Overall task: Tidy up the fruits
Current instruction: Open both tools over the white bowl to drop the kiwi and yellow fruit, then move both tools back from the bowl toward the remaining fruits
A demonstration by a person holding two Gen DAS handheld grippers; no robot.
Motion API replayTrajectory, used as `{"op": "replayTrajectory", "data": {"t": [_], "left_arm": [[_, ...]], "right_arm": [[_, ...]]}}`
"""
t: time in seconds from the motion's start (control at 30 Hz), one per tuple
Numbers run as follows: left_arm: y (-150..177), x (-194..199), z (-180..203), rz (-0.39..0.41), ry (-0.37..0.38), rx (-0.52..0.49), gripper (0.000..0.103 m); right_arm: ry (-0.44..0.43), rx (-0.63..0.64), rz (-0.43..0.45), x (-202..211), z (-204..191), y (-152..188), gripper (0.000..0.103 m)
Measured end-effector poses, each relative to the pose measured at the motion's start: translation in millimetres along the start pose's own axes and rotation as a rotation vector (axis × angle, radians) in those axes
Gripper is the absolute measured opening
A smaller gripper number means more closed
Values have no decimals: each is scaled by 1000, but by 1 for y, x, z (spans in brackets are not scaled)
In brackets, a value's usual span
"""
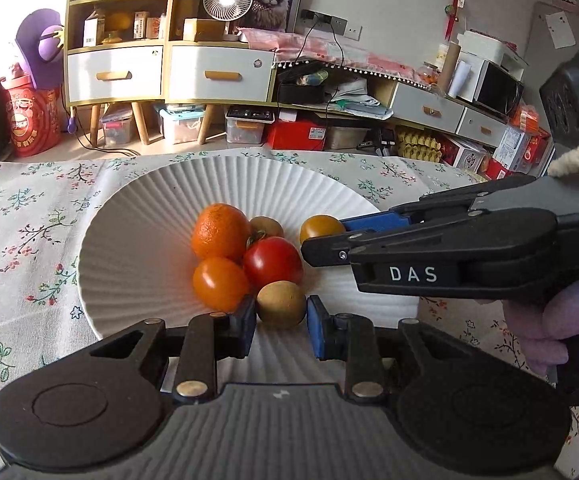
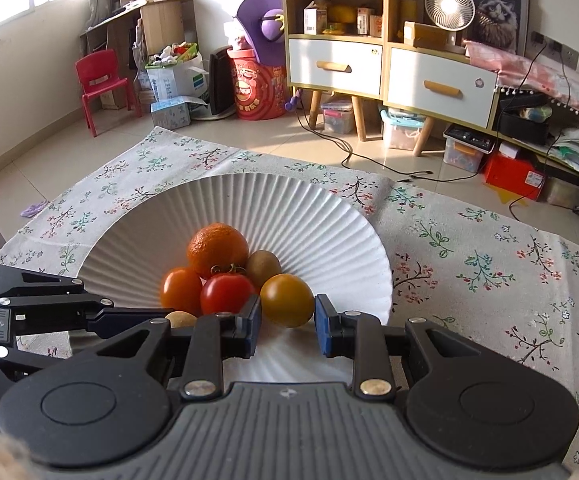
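Item: white ribbed plate (image 1: 129,216) on the floral tablecloth (image 1: 29,220), holding one mandarin, tomatoes and kiwis. We had the left gripper (image 1: 281,322) clamped on the small brown kiwi (image 1: 281,304), the right gripper (image 2: 287,322) clamped on the amber tomato (image 2: 287,300). Step: placing, we judged. Next: release both, then withdraw.

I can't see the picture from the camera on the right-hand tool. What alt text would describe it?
The right gripper, its blue-padded jaws shut on a round yellow-orange tomato, holds it over a ribbed white plate on a floral tablecloth. Behind it lie a red tomato, a mandarin orange, an orange tomato and a brown kiwi. The left gripper reaches in from the left.
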State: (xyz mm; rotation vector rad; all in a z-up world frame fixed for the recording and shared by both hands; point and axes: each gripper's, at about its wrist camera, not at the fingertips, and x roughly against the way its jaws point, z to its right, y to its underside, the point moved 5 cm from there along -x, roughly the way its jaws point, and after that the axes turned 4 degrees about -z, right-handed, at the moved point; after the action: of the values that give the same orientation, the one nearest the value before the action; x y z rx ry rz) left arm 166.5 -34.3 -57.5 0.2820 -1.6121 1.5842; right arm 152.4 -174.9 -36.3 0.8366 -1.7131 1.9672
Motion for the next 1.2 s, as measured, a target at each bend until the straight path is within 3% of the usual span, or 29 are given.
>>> {"op": "replayTrajectory", "data": {"t": [0.23, 0.3, 0.37, 0.4, 0.5, 0.7, 1.07, 1.2], "left_arm": [[0, 2, 4, 7, -18, -32, 24], [0, 3, 5, 6, -31, -52, 29], [1, 7, 6, 8, -42, -59, 46], [2, 10, 7, 11, -44, -59, 50], [3, 18, 9, 6, -50, -71, 56], [3, 36, 14, 8, -76, -79, 78], [19, 60, 8, -32, -131, -90, 96], [29, 62, 4, -62, -147, -92, 97]], "right_arm": [[-24, -13, 24, 5, 0, -1, 30], [-20, -27, 29, 9, 2, -1, 37], [-13, -35, 30, 13, 4, 0, 41], [-11, -38, 31, 16, 5, 2, 46], [-4, -42, 44, 26, 6, 6, 55], [7, -83, 58, 49, 8, 17, 76], [33, -139, 11, 77, -1, 36, 96], [27, -162, -13, 76, -4, 47, 97]]}}
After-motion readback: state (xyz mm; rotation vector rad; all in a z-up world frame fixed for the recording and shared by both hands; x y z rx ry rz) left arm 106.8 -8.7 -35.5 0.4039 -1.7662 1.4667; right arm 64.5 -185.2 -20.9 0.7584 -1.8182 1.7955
